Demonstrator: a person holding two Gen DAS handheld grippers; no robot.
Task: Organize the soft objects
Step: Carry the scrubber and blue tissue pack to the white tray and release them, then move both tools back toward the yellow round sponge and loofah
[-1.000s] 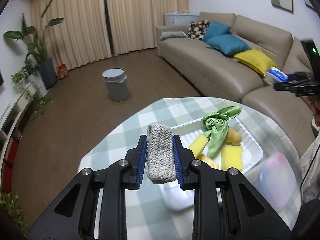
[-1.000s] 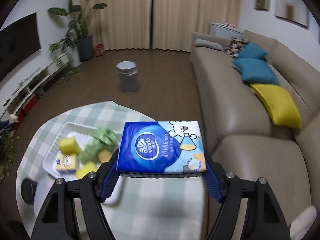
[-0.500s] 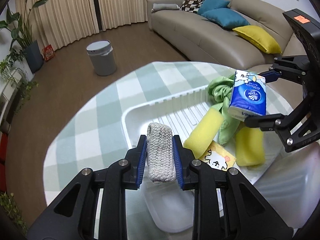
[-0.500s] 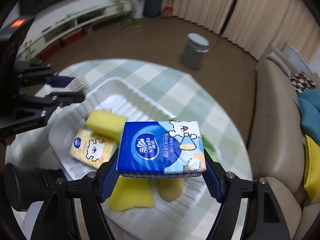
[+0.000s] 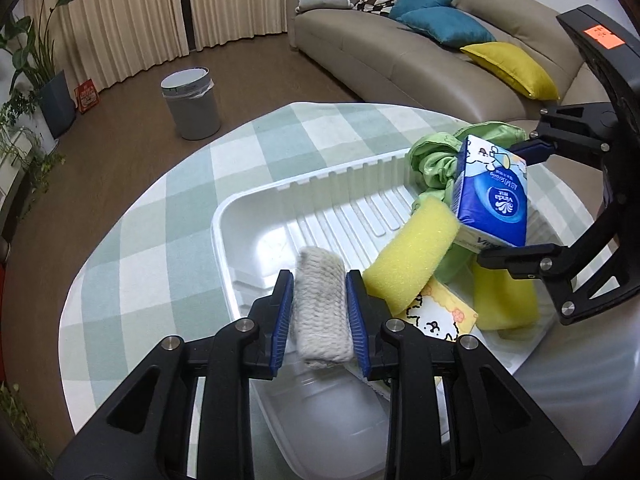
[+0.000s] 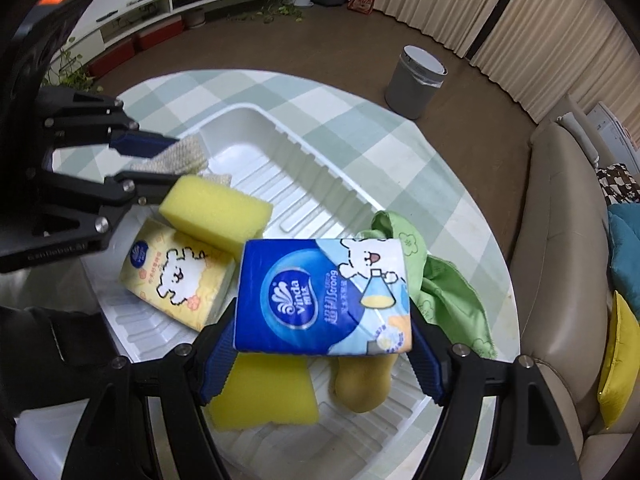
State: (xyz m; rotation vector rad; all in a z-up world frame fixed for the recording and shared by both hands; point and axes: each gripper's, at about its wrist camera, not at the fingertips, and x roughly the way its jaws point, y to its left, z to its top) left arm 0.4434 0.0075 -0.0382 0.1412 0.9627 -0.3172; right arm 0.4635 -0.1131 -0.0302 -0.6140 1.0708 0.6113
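1. The left gripper (image 5: pixel 320 312) is over the near end of the white ribbed tray (image 5: pixel 256 216), a grey knitted cloth roll (image 5: pixel 320 312) between its blue pads, and the jaws are easing apart right now. The pads look to be on the roll's sides yet. If the roll slips out tilted, it could roll against the near wall or catch on the rim instead of lying flat in the bare part of the tray.

2. The right gripper (image 6: pixel 322 340) is clamped across the blue Vinda tissue pack (image 6: pixel 322 298), held above the crowded far half of the tray. Below it lie a yellow sponge block (image 6: pixel 216 210), a yellow tissue pack (image 6: pixel 176 276), a second yellow sponge (image 6: pixel 264 394), a tan lump that cannot be identified, and the green cloth (image 6: pixel 444 292). Let go here, the pack would likely land on that soft, uneven heap, tip, and slide off.

3. The green cloth drapes over the tray's far rim onto the checked tablecloth (image 5: pixel 168 208). A pack dropped on it could push more of it outside.

4. The two grippers work near each other over one tray. A careless sideways move by either could knock the other's load or nudge the raised sponge block out of place.

5. The tray looks light; a push on its wall might shift it across the tablecloth.
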